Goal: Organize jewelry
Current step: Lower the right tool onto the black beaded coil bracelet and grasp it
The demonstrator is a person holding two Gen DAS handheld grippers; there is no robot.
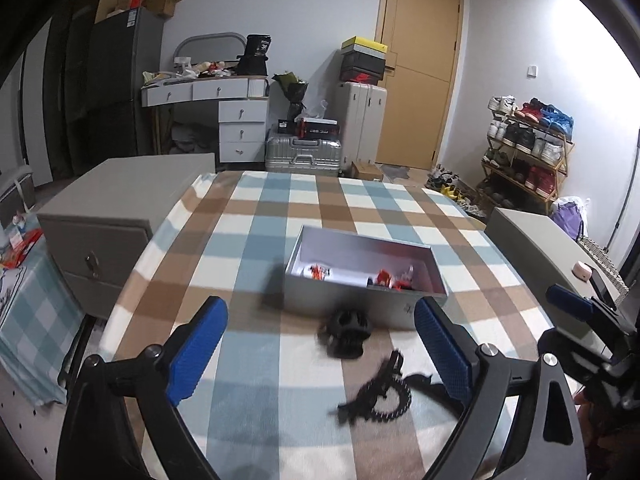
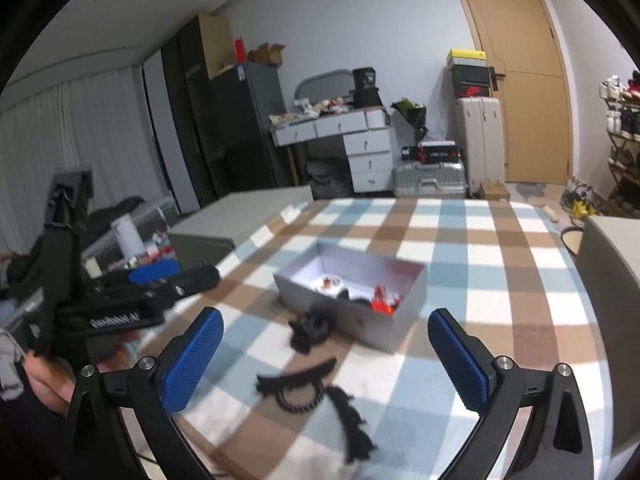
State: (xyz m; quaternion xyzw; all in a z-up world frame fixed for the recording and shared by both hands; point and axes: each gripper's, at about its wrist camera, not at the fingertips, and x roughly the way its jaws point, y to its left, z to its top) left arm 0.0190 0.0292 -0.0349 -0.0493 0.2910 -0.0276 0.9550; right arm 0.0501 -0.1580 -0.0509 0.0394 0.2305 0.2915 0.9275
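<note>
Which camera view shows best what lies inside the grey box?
The right wrist view: it looks down into the grey box, showing the red pieces and a white piece. The left wrist view shows the box too, but its front wall hides part of the floor.

Checked tablecloth: woven cloth, matt; box: smooth grey card, satin finish; gripper pads: blue, textured, rubber-like.
</note>
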